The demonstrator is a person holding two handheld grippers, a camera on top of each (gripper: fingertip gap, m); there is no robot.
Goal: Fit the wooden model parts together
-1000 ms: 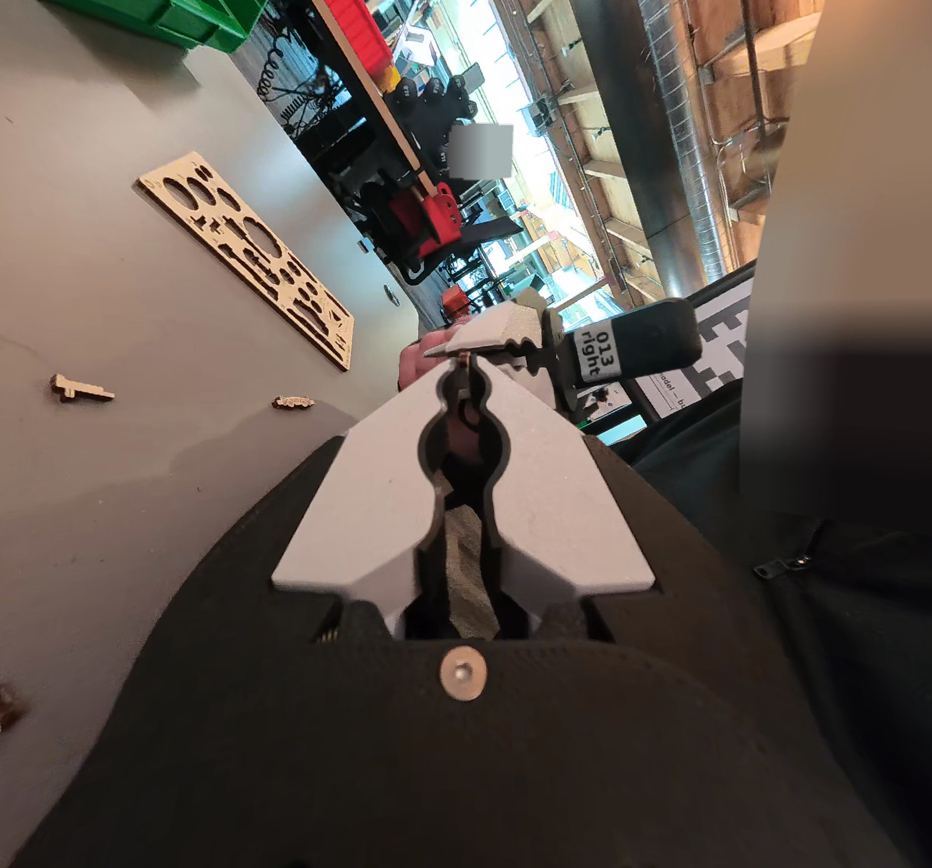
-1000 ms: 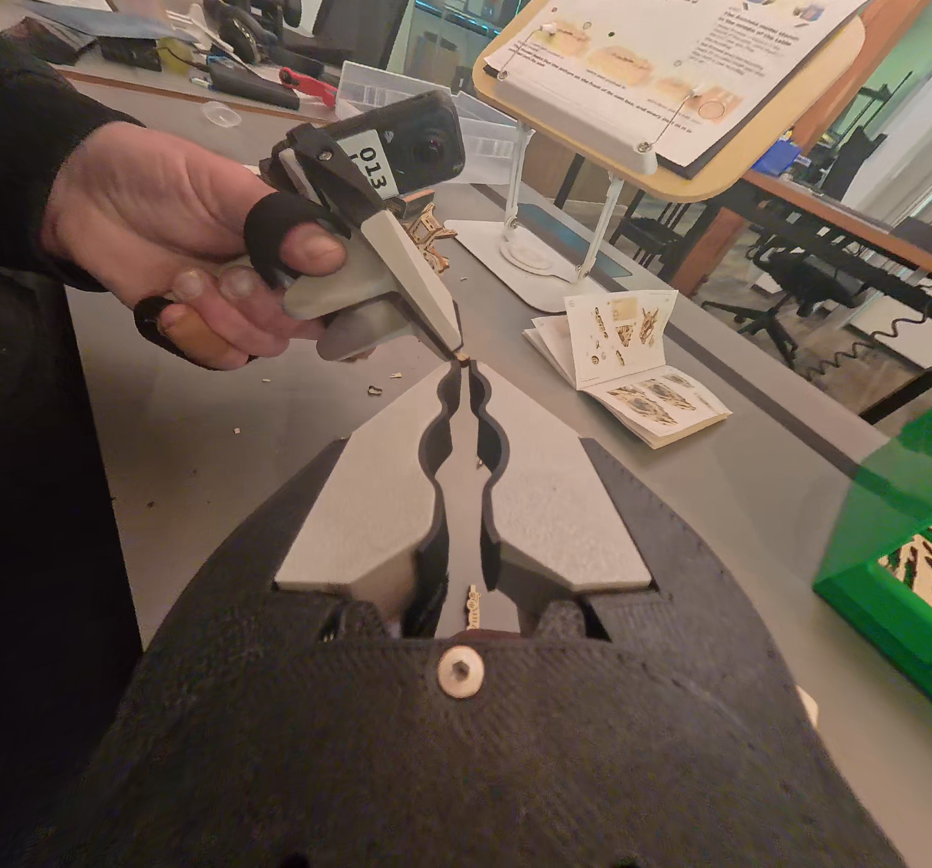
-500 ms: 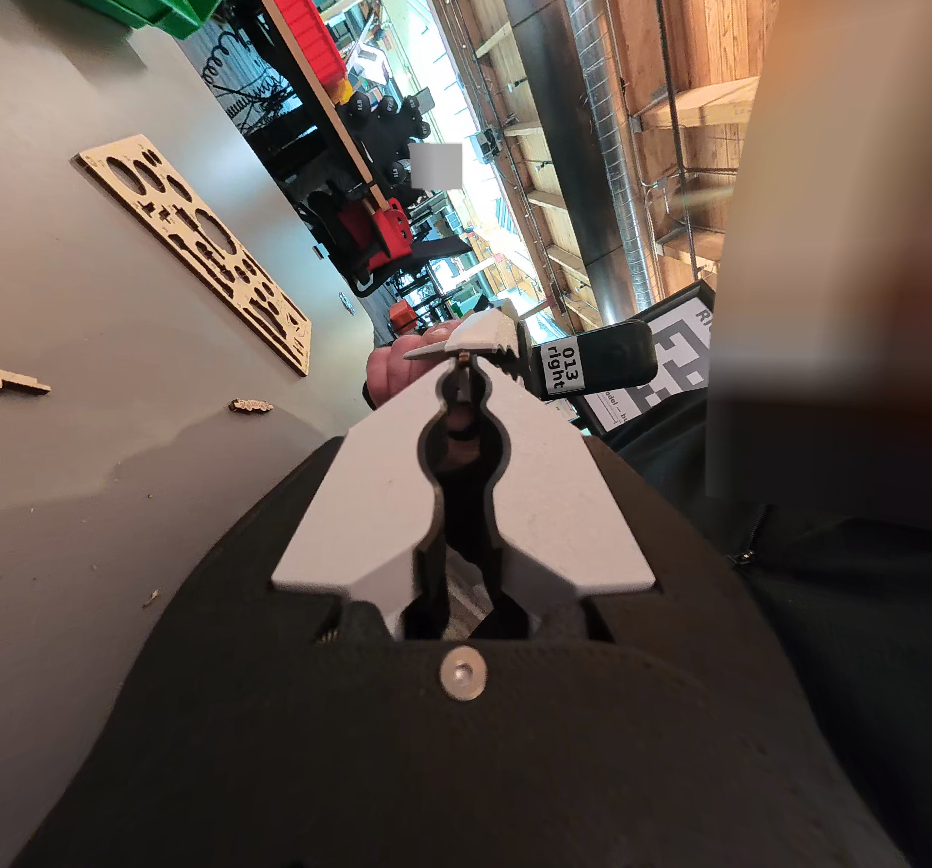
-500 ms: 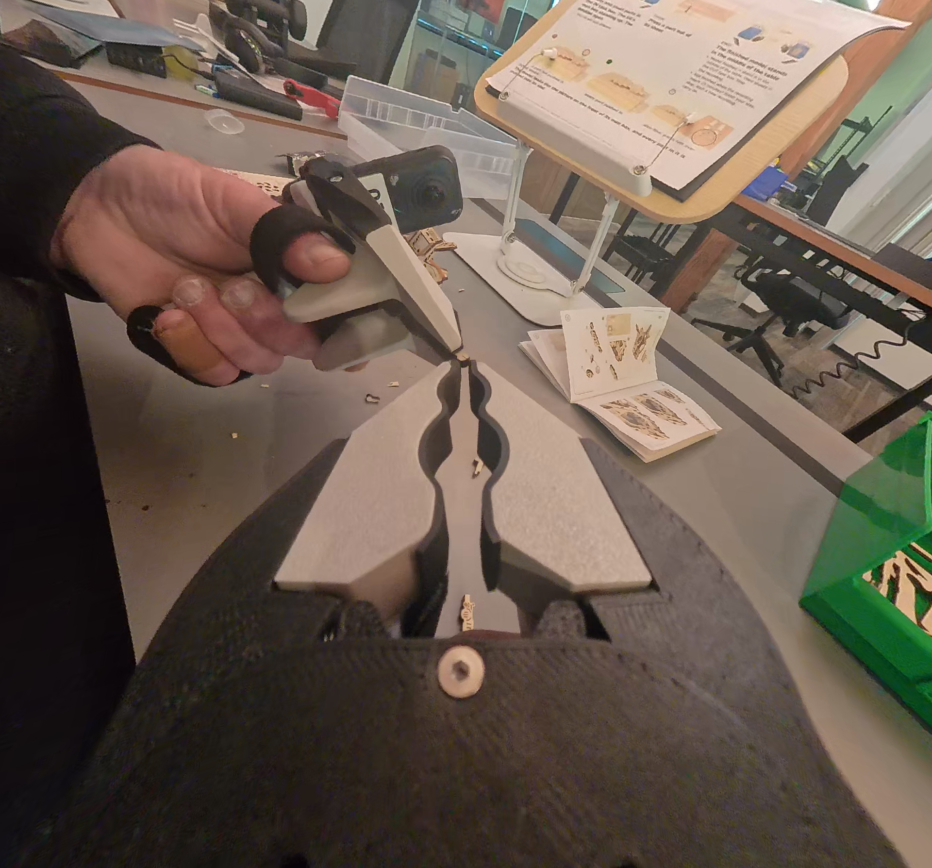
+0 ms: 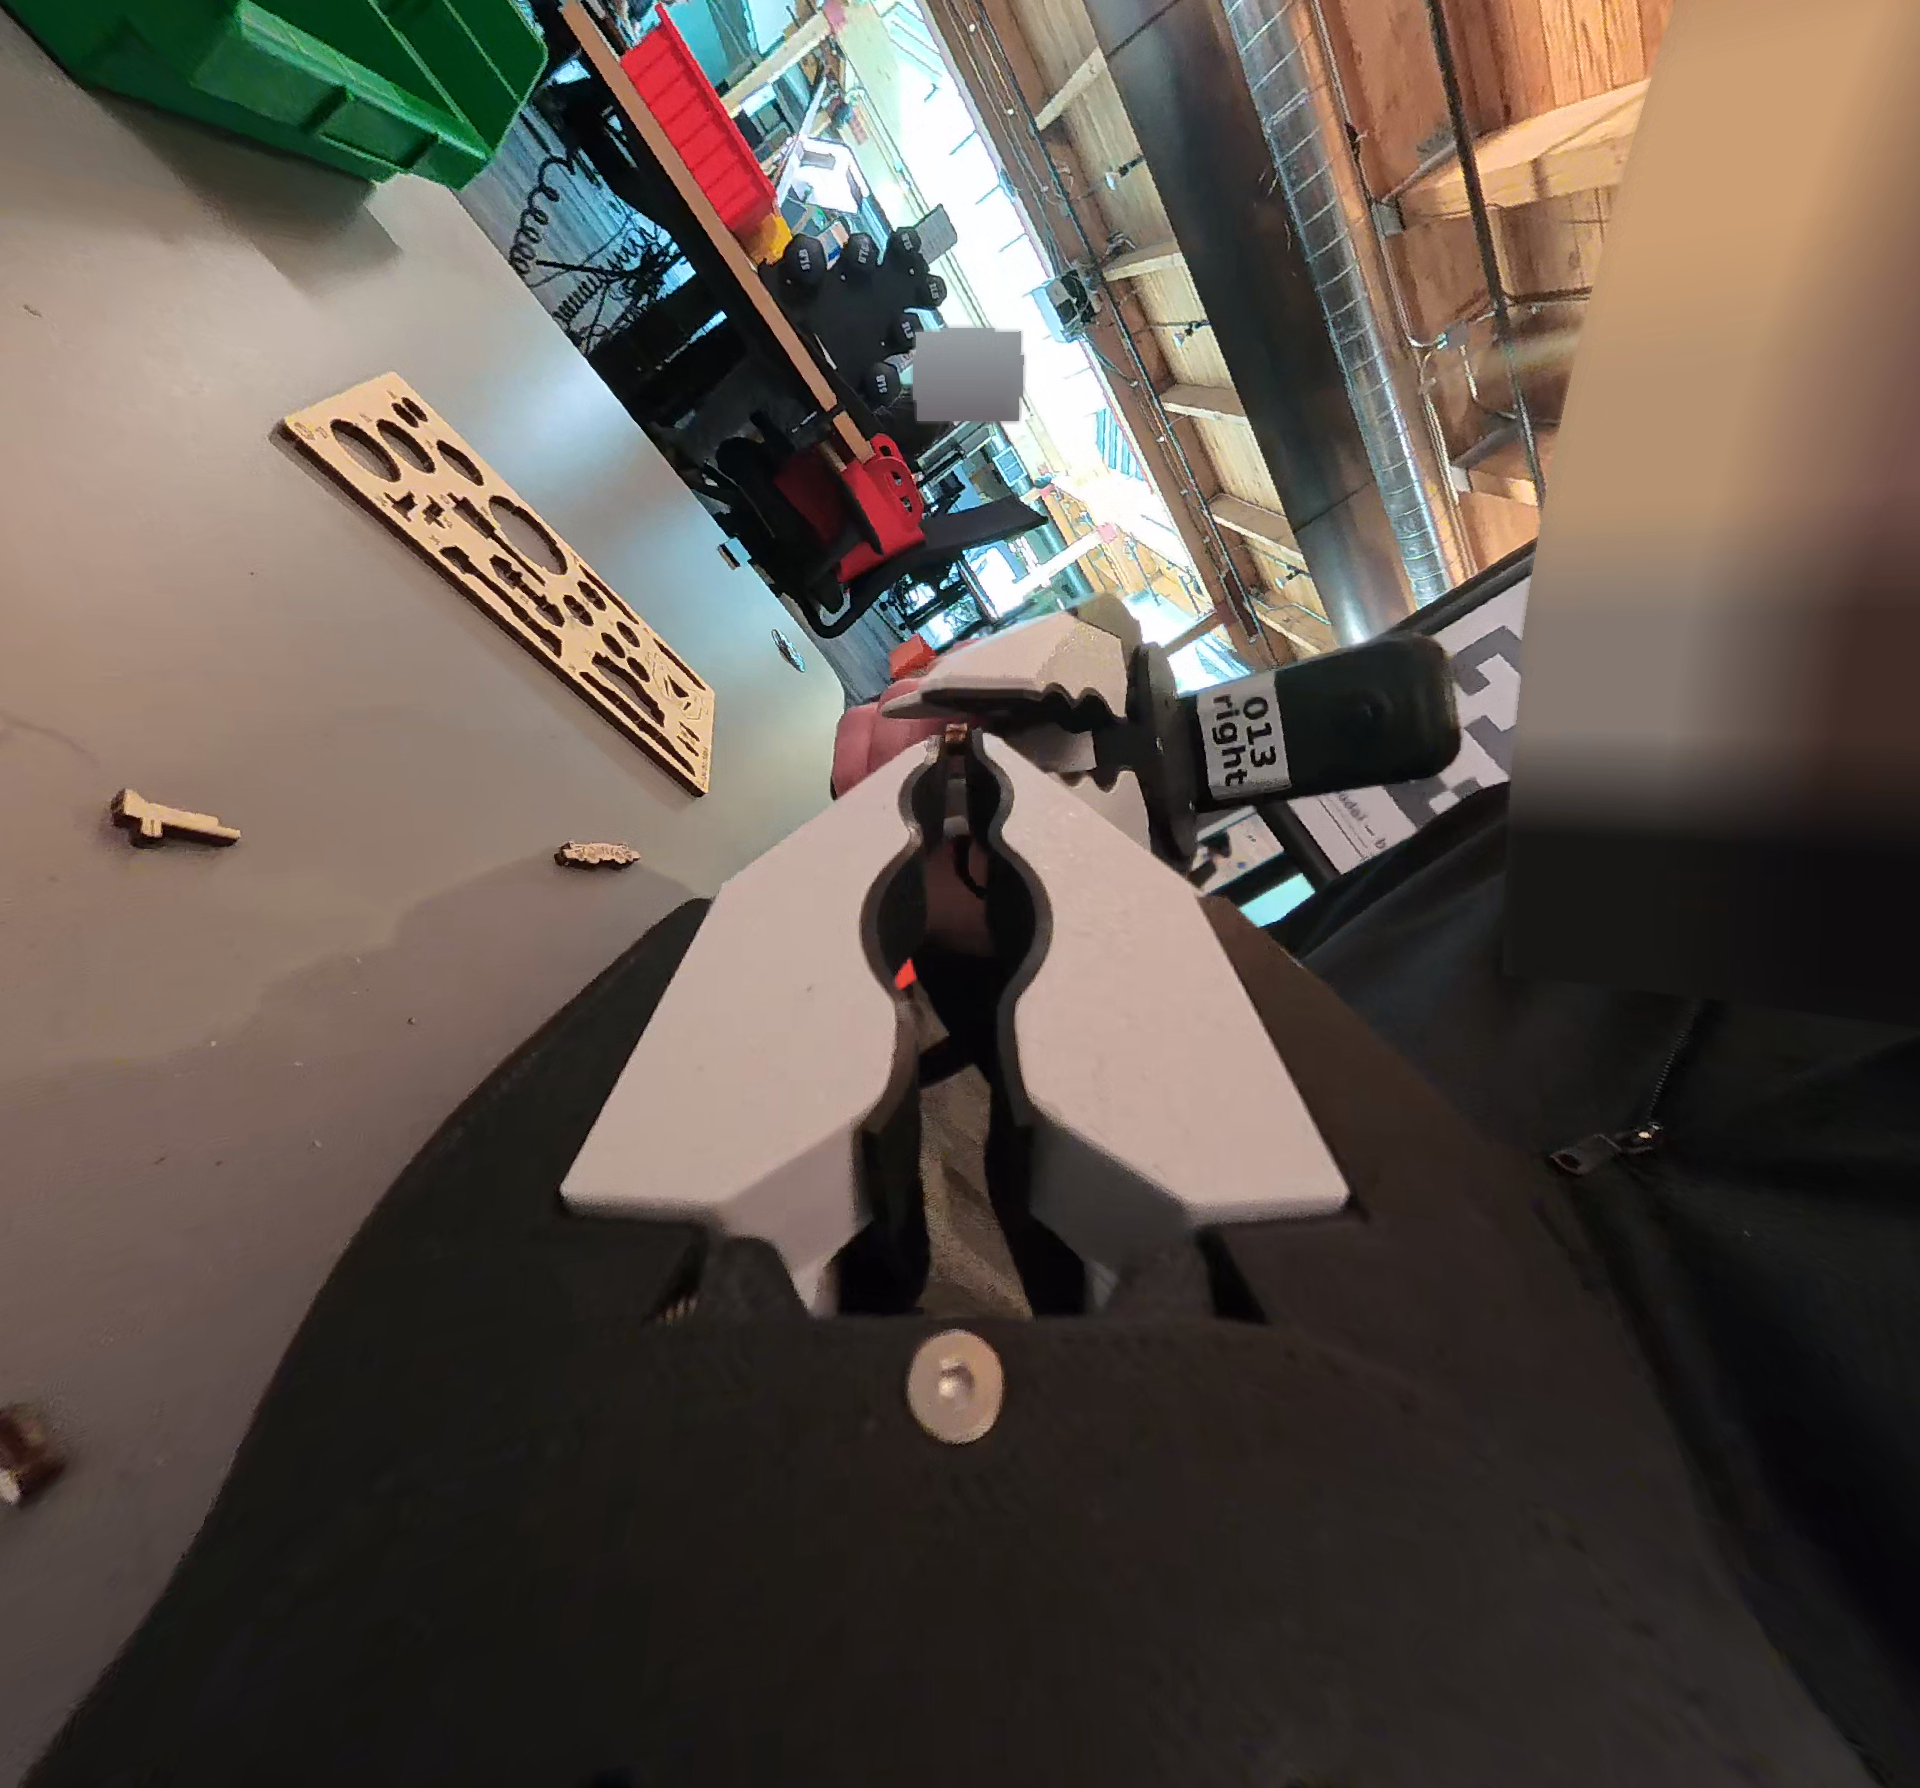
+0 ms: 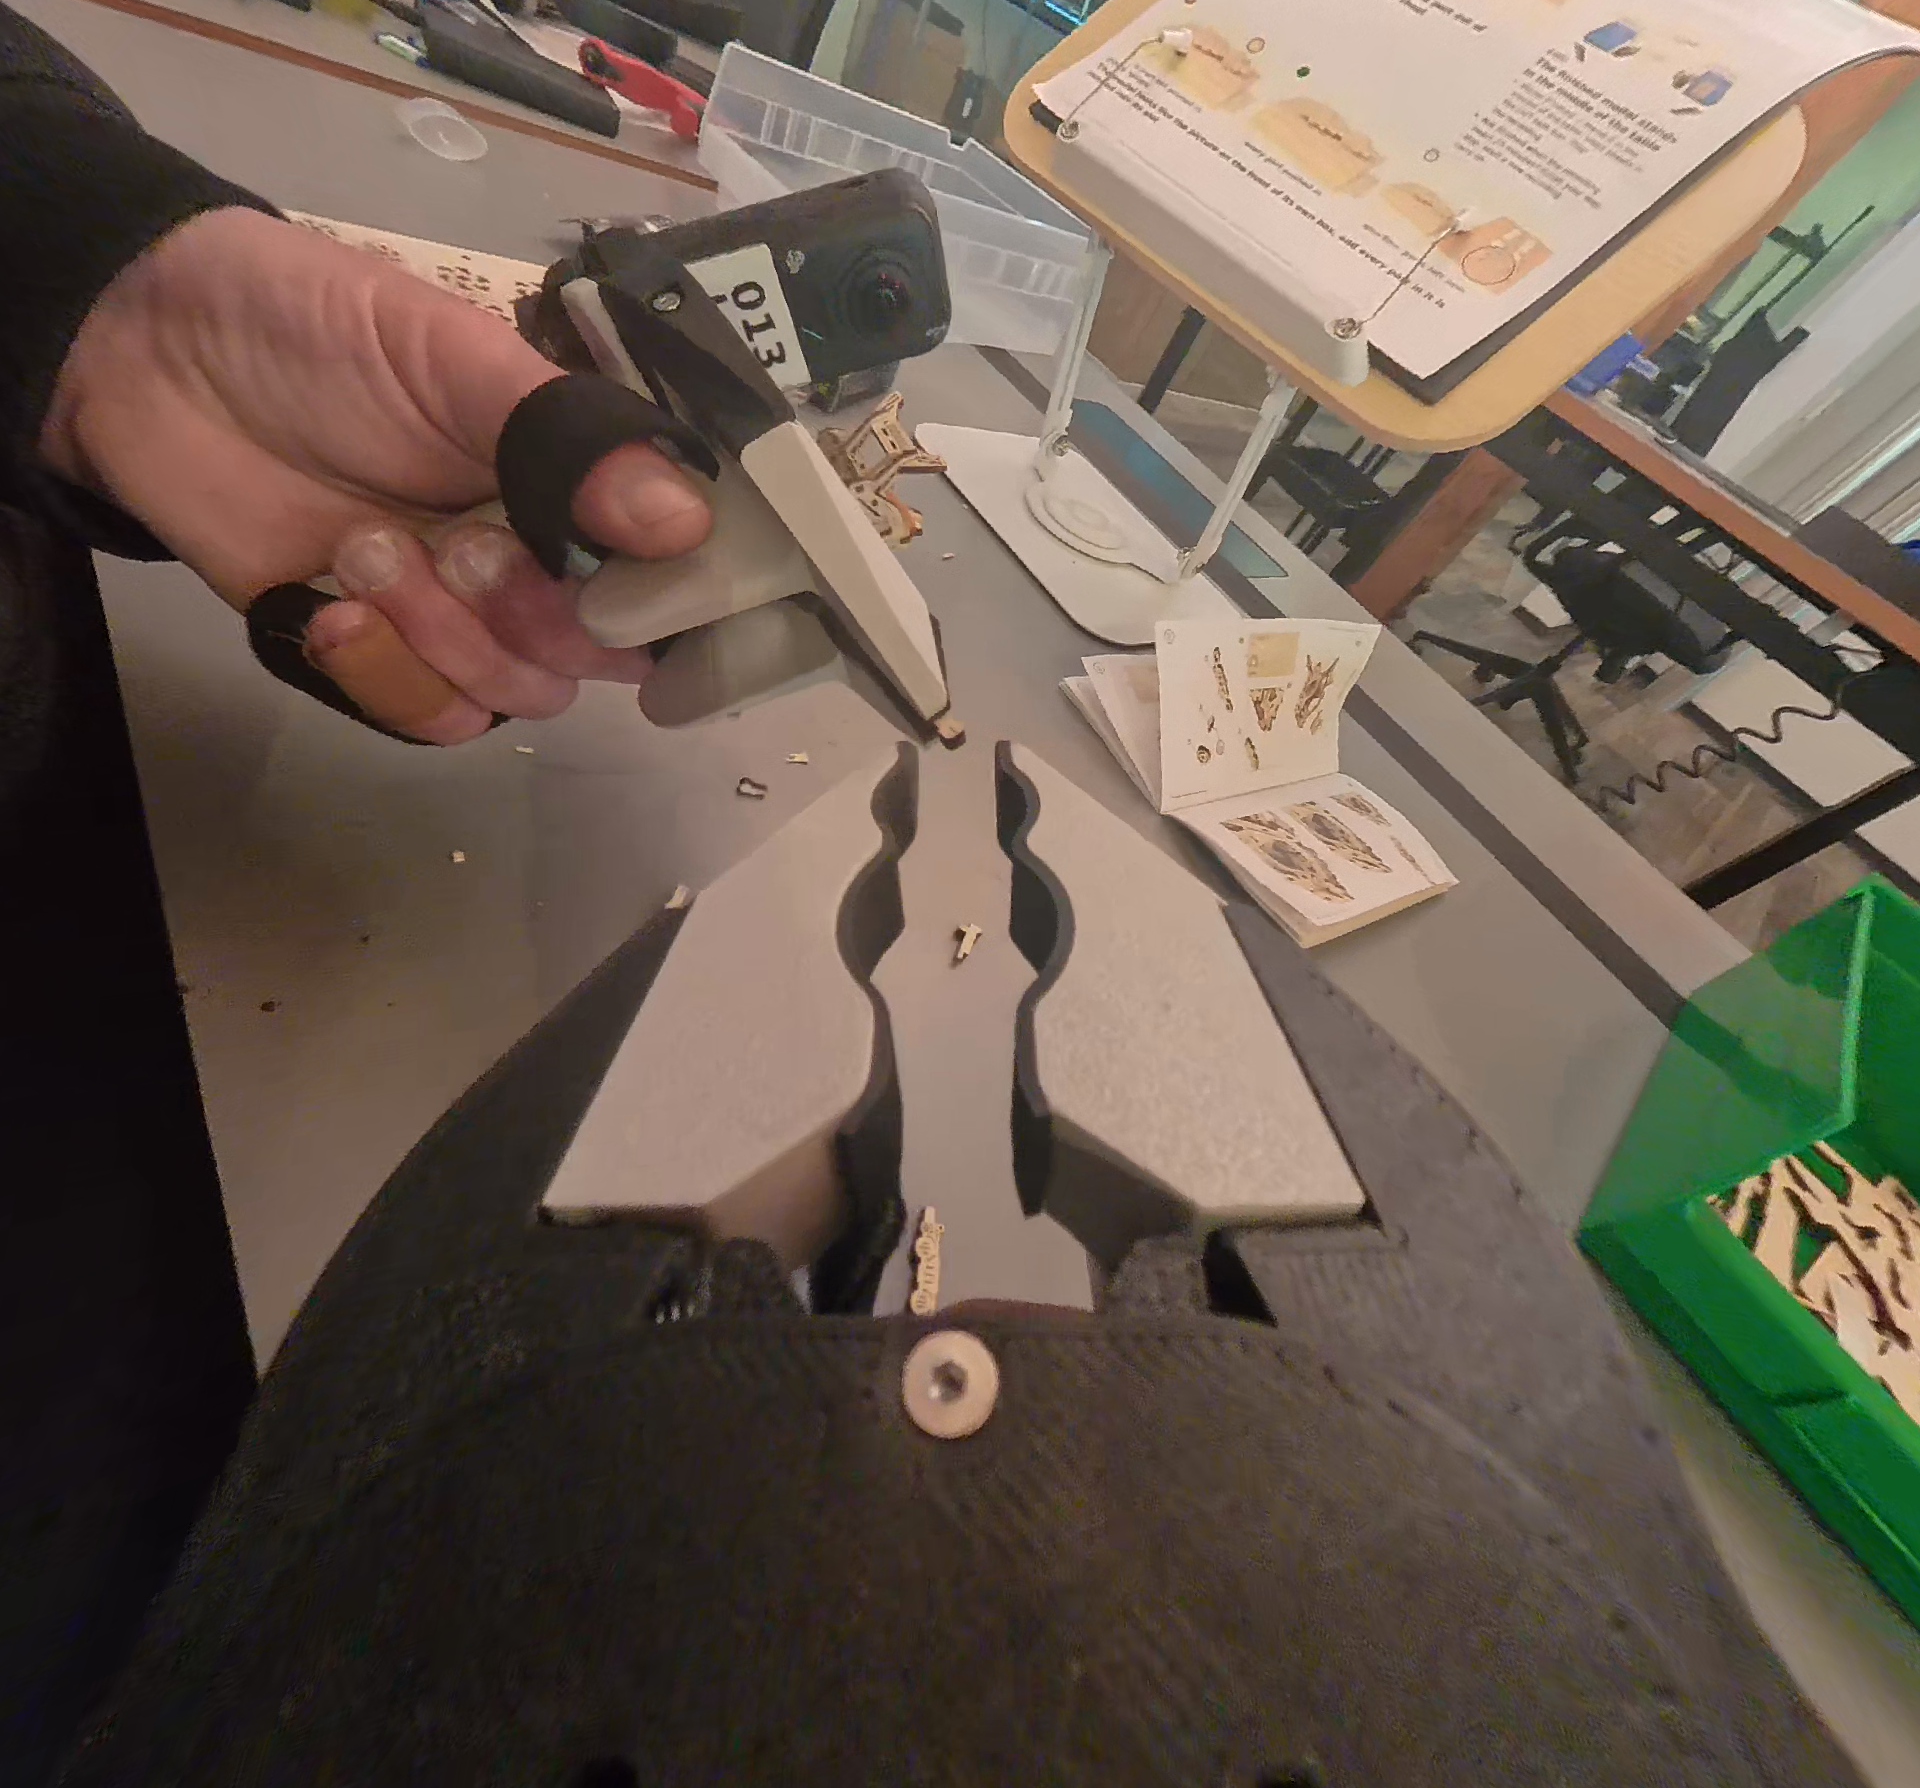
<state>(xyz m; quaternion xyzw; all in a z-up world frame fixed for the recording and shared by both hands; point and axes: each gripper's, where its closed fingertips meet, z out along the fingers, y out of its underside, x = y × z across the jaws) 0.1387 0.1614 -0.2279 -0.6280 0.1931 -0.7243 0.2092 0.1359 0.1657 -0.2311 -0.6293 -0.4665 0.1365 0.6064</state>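
Right wrist view shows the right gripper (image 6: 956, 751) with its two grey fingers spread apart and nothing between them, the tips hovering above the grey table (image 6: 343, 865). Just beyond those tips, the left gripper (image 6: 940, 715) comes in from the left, held in a hand (image 6: 343, 481) with black finger loops, and its fingers are pinched together on a tiny wooden part (image 6: 948, 729) that pokes out at the tip. A second small wooden peg (image 6: 966, 941) lies loose on the table, seen through the gap between the right gripper's fingers, and another flat wooden piece (image 6: 925, 1260) lies near the base of that gap. Wood crumbs are scattered on the table to the left. Behind the left gripper stands a partly built wooden model (image 6: 878, 471), near the white foot of a tilted stand holding an instruction sheet (image 6: 1455, 107). An open booklet (image 6: 1268, 782) lies to the right, and a green bin (image 6: 1766, 1167) with wooden sheets sits at the right edge.

In the left wrist view the left gripper (image 5: 961, 751) has its fingers nearly closed on the same tiny part (image 5: 958, 732) at their tips. The right gripper (image 5: 925, 704) crosses just above, side-on; its opening cannot be judged from here. On the table to the left lie a punched-out wooden sheet (image 5: 499, 585) and two loose wooden pieces (image 5: 171, 819) (image 5: 594, 853).
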